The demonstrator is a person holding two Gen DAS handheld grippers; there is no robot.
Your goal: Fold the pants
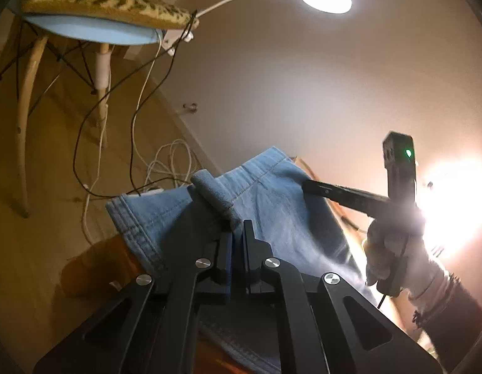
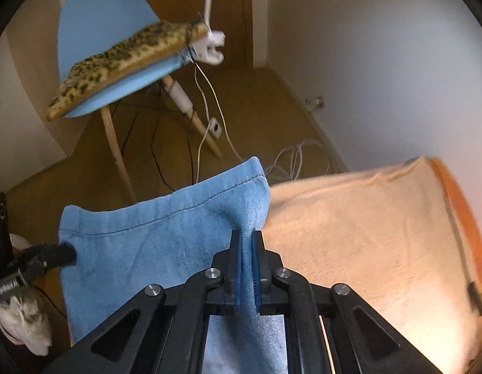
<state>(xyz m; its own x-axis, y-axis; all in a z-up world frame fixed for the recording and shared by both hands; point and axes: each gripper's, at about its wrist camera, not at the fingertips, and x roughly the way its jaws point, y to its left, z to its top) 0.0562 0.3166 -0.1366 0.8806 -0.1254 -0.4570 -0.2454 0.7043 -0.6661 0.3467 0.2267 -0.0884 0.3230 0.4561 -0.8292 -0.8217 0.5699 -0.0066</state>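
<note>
Left gripper (image 1: 237, 233) clamped on blue pants (image 1: 272, 205) at frame centre; right gripper (image 2: 248, 249) clamped on the same pants, lower centre.

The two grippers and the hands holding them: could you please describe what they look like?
Each gripper, left and right, is black with silver round pivot pins, triangular cut-outs in its linkage arms and blue pads lining the jaws. The right one carries a black upright block with a green light and a thin black cable. Both hands, left and right, wear white gloves; the right wrist shows dark bands.
</note>
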